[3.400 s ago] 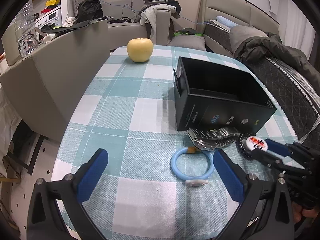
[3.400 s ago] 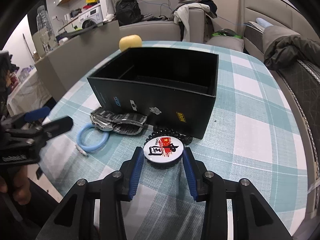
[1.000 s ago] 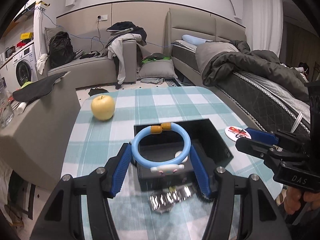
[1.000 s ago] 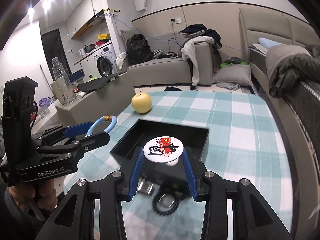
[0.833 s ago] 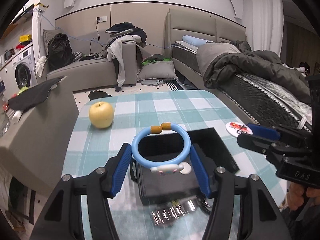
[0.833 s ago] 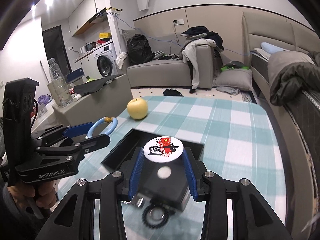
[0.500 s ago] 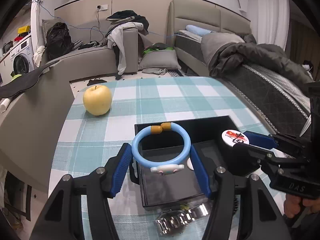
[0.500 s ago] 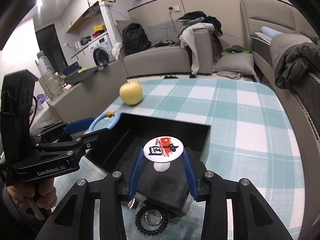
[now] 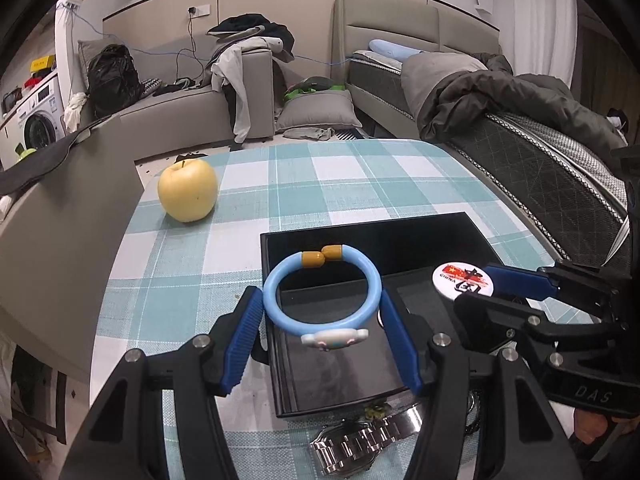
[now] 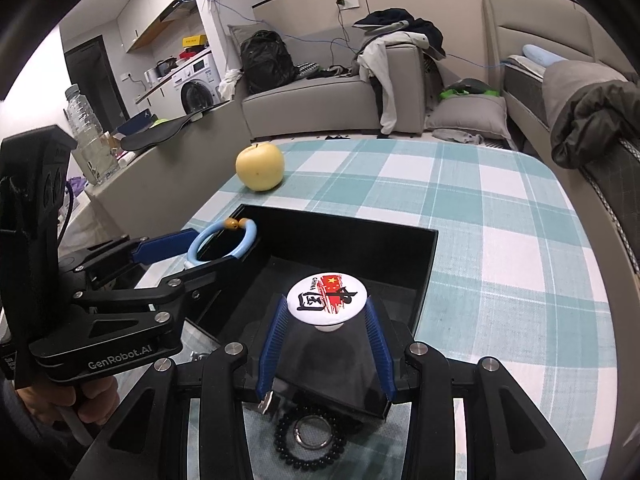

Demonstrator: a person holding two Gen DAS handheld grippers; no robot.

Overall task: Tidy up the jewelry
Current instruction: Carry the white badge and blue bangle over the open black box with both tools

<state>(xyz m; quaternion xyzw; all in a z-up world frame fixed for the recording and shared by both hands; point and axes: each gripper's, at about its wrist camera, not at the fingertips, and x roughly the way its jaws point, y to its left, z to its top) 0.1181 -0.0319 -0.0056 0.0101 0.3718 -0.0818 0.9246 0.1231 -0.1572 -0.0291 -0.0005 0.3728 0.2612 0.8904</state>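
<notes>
Left gripper (image 9: 322, 320) clamps blue bracelet (image 9: 320, 294) above box (image 9: 360, 240) left edge. Right gripper (image 10: 326, 330) clamps badge (image 10: 325, 293) above box interior. Lower both inside walls before releasing; avoid gripper collision.

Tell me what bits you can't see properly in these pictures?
- Watch, left view: partly behind the left hand-held gripper; its face is hidden.
- Bead bracelet, right view: partly under the right hand-held gripper.
- Box floor, both views: partly covered by the blue ring and badge.
</notes>
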